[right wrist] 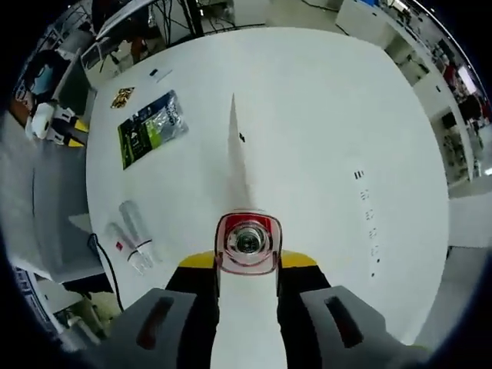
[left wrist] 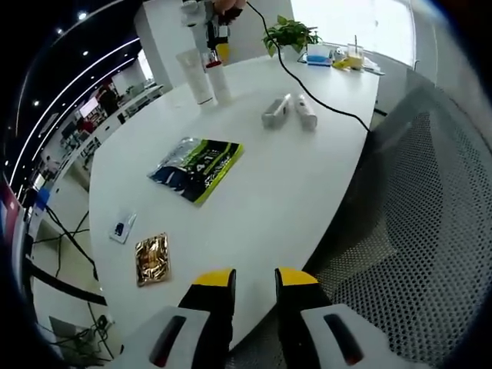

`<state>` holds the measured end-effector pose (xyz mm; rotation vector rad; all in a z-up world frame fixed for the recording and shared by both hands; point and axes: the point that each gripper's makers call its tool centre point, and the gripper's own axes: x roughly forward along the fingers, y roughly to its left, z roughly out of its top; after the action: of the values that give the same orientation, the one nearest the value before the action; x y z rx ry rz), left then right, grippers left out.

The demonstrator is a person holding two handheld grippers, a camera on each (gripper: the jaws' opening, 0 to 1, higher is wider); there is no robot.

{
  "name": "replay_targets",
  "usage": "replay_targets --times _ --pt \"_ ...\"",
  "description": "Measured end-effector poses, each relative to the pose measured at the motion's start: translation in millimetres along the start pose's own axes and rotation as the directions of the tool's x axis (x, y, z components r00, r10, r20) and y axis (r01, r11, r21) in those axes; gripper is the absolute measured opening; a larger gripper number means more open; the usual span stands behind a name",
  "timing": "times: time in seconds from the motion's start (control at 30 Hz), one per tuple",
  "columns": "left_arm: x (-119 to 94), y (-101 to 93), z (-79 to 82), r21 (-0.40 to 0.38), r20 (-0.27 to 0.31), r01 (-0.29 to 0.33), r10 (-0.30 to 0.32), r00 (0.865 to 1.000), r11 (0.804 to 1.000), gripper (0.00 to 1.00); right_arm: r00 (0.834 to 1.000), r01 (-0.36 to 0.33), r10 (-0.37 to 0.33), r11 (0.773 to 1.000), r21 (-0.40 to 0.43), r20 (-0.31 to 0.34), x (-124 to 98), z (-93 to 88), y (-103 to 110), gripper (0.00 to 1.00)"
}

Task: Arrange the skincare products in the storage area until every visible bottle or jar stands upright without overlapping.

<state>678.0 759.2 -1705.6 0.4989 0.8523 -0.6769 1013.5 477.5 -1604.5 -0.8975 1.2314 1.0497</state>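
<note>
At the far end of the white table (left wrist: 254, 184) a white tube (left wrist: 194, 75) stands upright. Right beside it stands a second white tube (left wrist: 221, 83) with a red-ringed cap, and my right gripper (left wrist: 216, 48) is shut on its top. From above, that cap (right wrist: 247, 241) sits between the right gripper's (right wrist: 247, 265) jaws and the tube body runs down toward the table (right wrist: 323, 131). Two clear bottles (left wrist: 275, 110) (left wrist: 306, 112) lie on their sides side by side, seen again as bottles (right wrist: 132, 231) near the table edge. My left gripper (left wrist: 254, 286) hangs open over the near edge, holding nothing.
A green and black foil packet (left wrist: 197, 167) (right wrist: 150, 127) lies mid-table, with a gold packet (left wrist: 151, 258) (right wrist: 121, 96) and a small card (left wrist: 121, 227) nearer. A black cable (left wrist: 307, 92) crosses the far side. A plant (left wrist: 290, 32) stands at the back. A mesh chair (left wrist: 430, 231) sits at right.
</note>
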Motion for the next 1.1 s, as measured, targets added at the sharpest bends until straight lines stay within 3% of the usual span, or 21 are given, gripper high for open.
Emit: replay_targets --times 0.27,0.33,0.37,0.43,0.5,0.57,0.67,0.73,0.87,0.97,1.07,1.1 --pt "1 -0.5 -0.7 -0.001 -0.003 0.005 -0.005 1.000 1.000 0.21 0.996 -0.023 0.017 0.997 -0.075 -0.089 4 -7.7 1 0.21" --pt "1 -1.3 -1.1 0.003 -0.005 0.009 -0.009 1.000 1.000 0.21 0.992 0.006 -0.023 0.991 -0.137 -0.121 -1 -11.6 -8 0.01" --pt "1 -1.7 -0.9 0.004 -0.004 0.011 -0.011 1.000 1.000 0.21 0.997 0.003 -0.011 0.996 -0.094 -0.081 -1 -5.8 1 0.00" --pt "1 -2.2 -1.0 0.007 -0.006 0.013 -0.013 1.000 1.000 0.21 0.996 -0.065 0.060 0.995 -0.071 -0.064 2 -5.5 17 0.00" --pt "1 -2.8 -1.3 0.009 -0.007 0.016 -0.016 1.000 1.000 0.21 0.995 -0.057 0.052 0.997 -0.053 -0.085 4 -10.5 17 0.04" --pt "2 -2.6 -1.5 0.008 -0.009 0.016 -0.016 1.000 1.000 0.21 0.995 -0.005 -0.002 0.998 -0.060 -0.103 3 -16.3 6 0.10" --pt "2 -2.3 -1.3 0.007 -0.008 0.014 -0.014 1.000 1.000 0.21 0.997 0.004 -0.004 1.000 -0.009 -0.071 0 -16.4 1 0.12" --pt "1 -2.0 -0.7 0.006 -0.004 0.012 -0.012 1.000 1.000 0.21 0.996 0.044 -0.046 0.999 -0.026 -0.070 -2 -19.8 -8 0.13" --pt "1 -2.9 -0.9 0.011 -0.005 0.016 -0.016 1.000 1.000 0.21 0.997 0.053 -0.053 0.999 -0.008 -0.062 -5 -26.4 -13 0.17" --pt "2 -3.4 -0.9 0.012 -0.006 0.019 -0.019 1.000 1.000 0.21 0.999 -0.035 0.035 0.999 -0.028 0.003 -5 -17.8 3 0.26" --pt "2 -3.8 -1.4 0.014 -0.010 0.021 -0.021 1.000 1.000 0.21 0.999 -0.047 0.048 0.997 -0.059 0.017 -9 -10.0 7 0.37" --pt "2 -3.9 -1.5 0.013 -0.010 0.022 -0.022 1.000 1.000 0.21 0.997 -0.063 0.066 0.996 -0.070 0.048 -10 -0.8 11 0.40"
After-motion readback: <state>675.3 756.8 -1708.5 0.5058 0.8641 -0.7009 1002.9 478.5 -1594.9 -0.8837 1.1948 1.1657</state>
